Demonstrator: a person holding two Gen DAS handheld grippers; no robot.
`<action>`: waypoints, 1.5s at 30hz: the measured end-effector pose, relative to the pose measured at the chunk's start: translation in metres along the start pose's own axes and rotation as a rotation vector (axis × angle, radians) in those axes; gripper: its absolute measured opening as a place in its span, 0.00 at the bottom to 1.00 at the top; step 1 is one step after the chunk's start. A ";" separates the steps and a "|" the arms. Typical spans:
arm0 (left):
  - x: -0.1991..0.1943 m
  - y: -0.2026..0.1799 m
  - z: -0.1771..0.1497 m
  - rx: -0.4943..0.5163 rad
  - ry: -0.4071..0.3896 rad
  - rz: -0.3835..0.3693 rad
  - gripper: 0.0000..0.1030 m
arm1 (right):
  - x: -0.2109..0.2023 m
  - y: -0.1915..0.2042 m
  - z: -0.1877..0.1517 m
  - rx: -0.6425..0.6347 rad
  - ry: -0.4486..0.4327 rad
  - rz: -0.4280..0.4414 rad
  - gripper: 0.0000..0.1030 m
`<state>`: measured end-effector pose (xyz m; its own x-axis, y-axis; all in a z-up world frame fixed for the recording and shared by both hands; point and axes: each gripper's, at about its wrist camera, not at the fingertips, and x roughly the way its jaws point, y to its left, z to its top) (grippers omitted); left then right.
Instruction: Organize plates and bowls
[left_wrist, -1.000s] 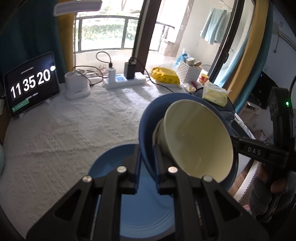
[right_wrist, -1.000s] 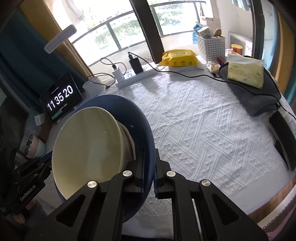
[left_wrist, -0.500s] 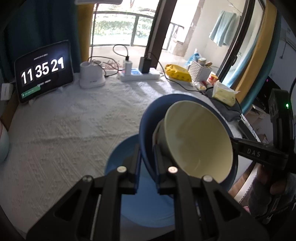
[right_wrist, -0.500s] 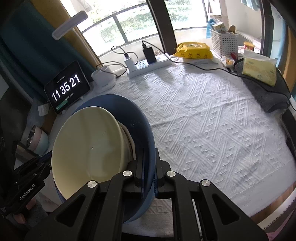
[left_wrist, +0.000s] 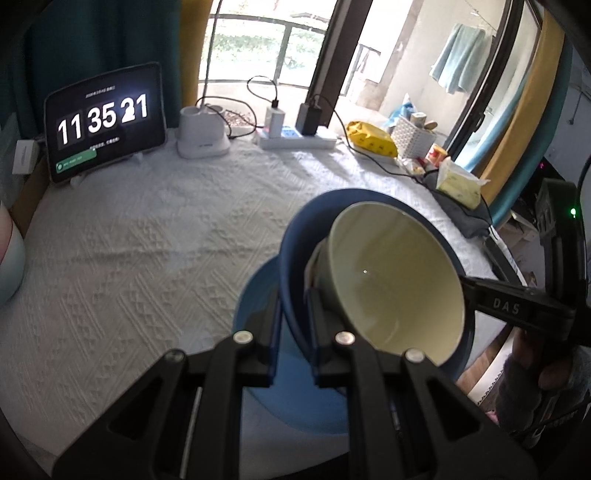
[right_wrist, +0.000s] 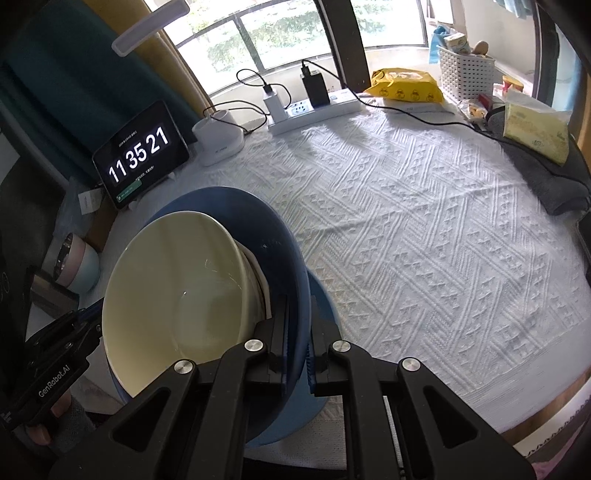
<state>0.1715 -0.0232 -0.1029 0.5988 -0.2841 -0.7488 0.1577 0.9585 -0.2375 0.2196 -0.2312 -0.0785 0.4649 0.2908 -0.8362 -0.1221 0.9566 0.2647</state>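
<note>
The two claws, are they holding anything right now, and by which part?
Both grip the dark blue bowl by its rim, the left claw and right claw on opposite sides. A cream bowl sits nested inside it.

A dark blue bowl (left_wrist: 295, 236) (right_wrist: 273, 236) is held off the worktop, tilted on its side, its rim pinched on two opposite sides by hand-held grippers. Nested inside it sits a cream bowl (left_wrist: 395, 280) (right_wrist: 173, 295), glossy and empty, tilted the same way. A thin white edge shows between the two, too hidden to identify. Below them a light blue plate (left_wrist: 258, 291) (right_wrist: 325, 306) lies flat on the white cloth, partly covered by the bowls.
</note>
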 end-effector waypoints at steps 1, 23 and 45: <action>0.001 0.000 -0.002 -0.003 0.005 0.001 0.11 | 0.002 0.000 -0.001 0.000 0.004 0.000 0.10; 0.009 0.005 -0.010 -0.004 0.026 0.035 0.11 | 0.021 0.000 -0.009 0.012 0.065 0.019 0.11; 0.009 0.003 -0.011 0.058 -0.006 0.180 0.39 | 0.013 -0.007 -0.006 -0.049 0.038 -0.016 0.35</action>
<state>0.1687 -0.0237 -0.1172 0.6261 -0.1076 -0.7723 0.0924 0.9937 -0.0635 0.2213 -0.2339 -0.0938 0.4338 0.2755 -0.8578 -0.1587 0.9606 0.2282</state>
